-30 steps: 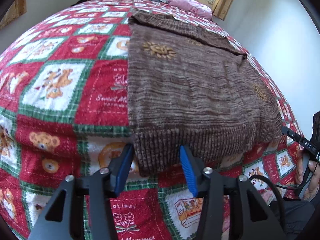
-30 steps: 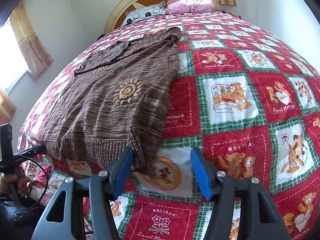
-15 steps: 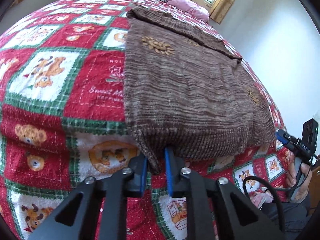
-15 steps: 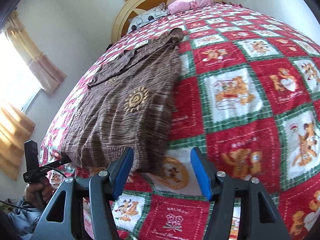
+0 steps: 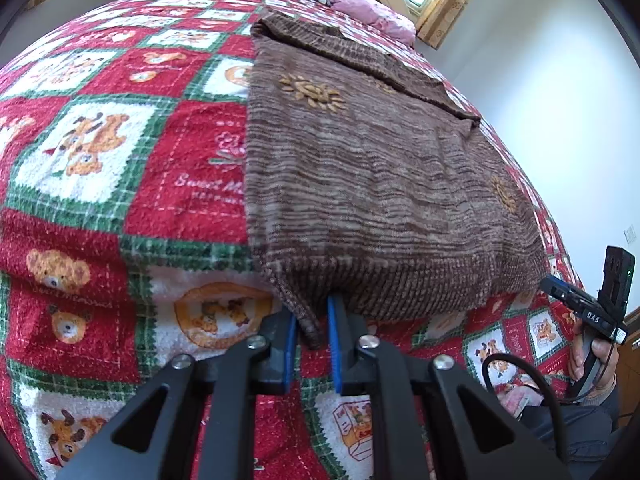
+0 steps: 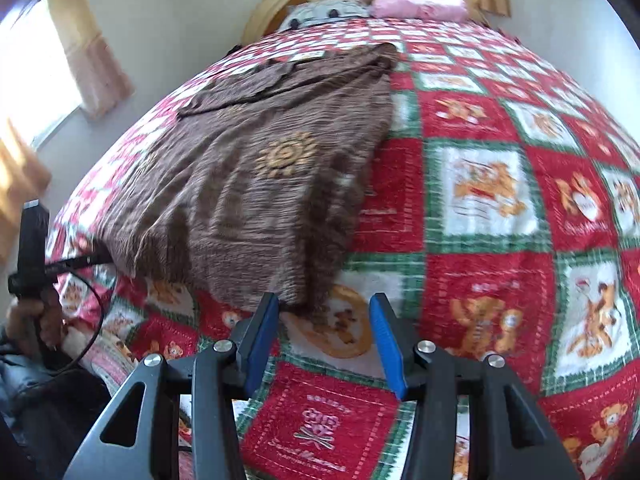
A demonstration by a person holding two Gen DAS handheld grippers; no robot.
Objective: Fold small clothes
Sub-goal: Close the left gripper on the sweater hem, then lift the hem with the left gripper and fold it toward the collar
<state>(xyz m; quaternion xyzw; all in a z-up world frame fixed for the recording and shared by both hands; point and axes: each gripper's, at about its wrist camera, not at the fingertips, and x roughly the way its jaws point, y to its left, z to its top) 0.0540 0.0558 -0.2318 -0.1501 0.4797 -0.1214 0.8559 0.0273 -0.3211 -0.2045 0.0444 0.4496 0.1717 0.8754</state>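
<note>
1. Brown knit sweater lies spread flat on the bed, stretching ahead of both claws toward the headboard; its ribbed hem is the edge nearest them.
2. Left gripper: pads pressed onto the hem's left corner, a small nub of knit pinched between them. Likely risk: the bite is shallow, so a quick lift could let the loose rib slide out.
3. Right gripper: jaws spread, nothing held, the hem's right corner just ahead, nearer its left pad. Risk: closing here may nip only the upper layer, or the blanket beneath.
4. One corner held and the other free means uneven pull; the fold would probably skew.
5. Fuzzy blanket may drag on the knit. Pillows sit far ahead, well apart.
</note>
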